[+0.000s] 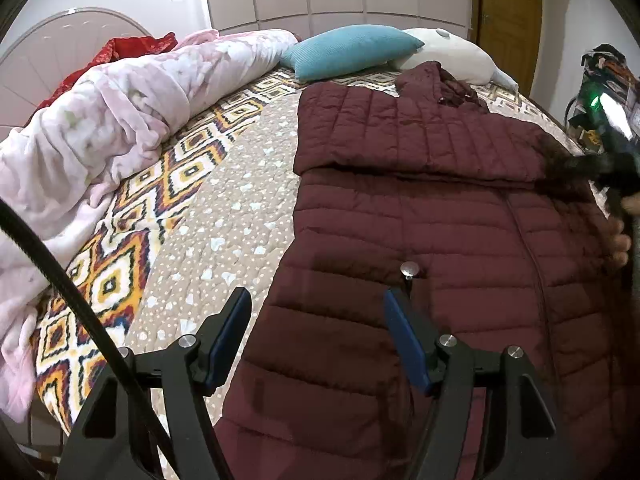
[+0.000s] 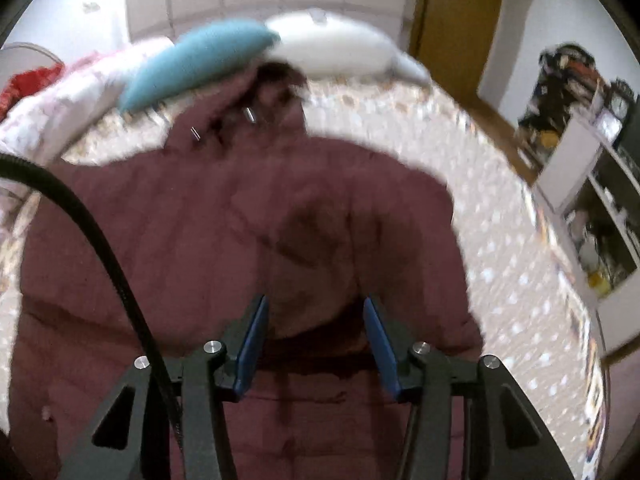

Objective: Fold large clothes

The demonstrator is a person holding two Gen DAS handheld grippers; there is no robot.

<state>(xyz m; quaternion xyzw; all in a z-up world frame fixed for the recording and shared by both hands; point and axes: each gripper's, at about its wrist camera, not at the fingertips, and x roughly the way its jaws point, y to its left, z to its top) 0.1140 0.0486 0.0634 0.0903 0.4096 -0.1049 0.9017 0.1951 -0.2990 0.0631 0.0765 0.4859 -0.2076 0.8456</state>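
A maroon quilted jacket (image 1: 420,216) lies flat on the bed, front up, with one sleeve (image 1: 400,136) folded across its chest. Its hood (image 1: 440,80) points toward the pillows. My left gripper (image 1: 316,294) hovers open over the jacket's lower left edge, with nothing between its blue pads (image 1: 230,336). In the blurred right wrist view, my right gripper (image 2: 315,299) stands open low over the jacket (image 2: 200,232), with a hump of its fabric between the pads (image 2: 380,344). A person's hand (image 1: 618,240) shows at the jacket's right side.
A patterned quilt (image 1: 200,208) covers the bed. A rumpled pink blanket (image 1: 112,120) runs along its left side. A teal pillow (image 1: 352,52) and a white pillow (image 1: 452,52) lie at the far end. Shelves (image 2: 592,208) with clutter stand on the right. A black cable (image 1: 72,292) crosses the left.
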